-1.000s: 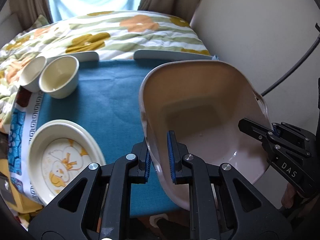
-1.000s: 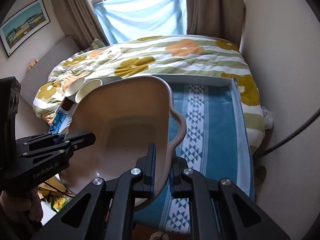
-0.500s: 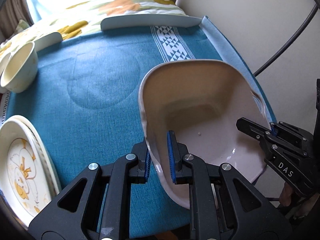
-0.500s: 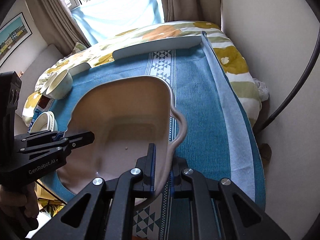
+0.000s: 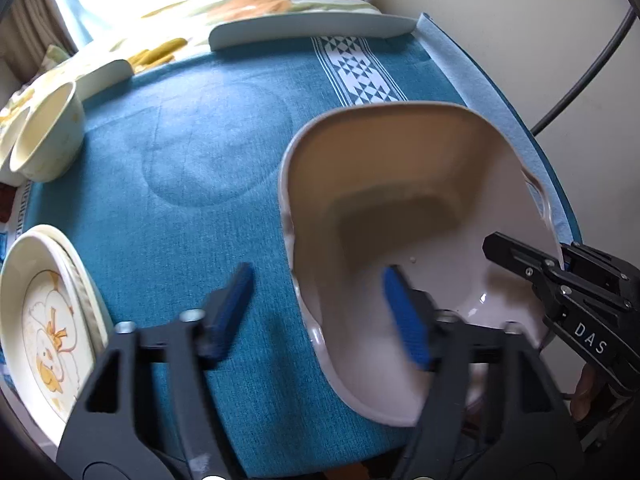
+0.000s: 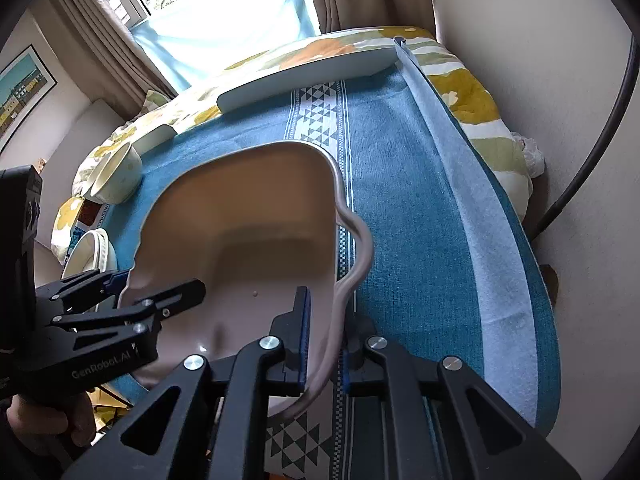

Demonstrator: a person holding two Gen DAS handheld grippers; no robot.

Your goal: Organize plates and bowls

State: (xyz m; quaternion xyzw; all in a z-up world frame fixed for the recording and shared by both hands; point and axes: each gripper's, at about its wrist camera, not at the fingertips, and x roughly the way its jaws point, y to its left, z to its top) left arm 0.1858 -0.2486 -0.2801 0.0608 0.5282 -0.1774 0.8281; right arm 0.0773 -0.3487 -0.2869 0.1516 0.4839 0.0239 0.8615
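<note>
Blue cloth [image 5: 192, 208] on a table by the bed. Left gripper [image 5: 320, 312] now spread wide, straddling the pink dish's [image 5: 404, 208] near rim, no longer pinching it as half a second ago. Right gripper [image 6: 323, 344] still clamped on the handle side. Cartoon plate [image 5: 44, 320] left, small bowls [image 5: 48, 140] beyond.

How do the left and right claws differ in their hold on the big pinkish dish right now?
Opening: the left claw is spread wide, while the right claw is nearly closed.
Contact: the left claw's pads stand clear of the pinkish-beige handled dish. The right claw's pads sit close against its wavy rim, though I cannot tell if they are pressing on it.
Shared: each claw straddles the dish's rim, one finger inside and one outside, on opposite sides.
</note>
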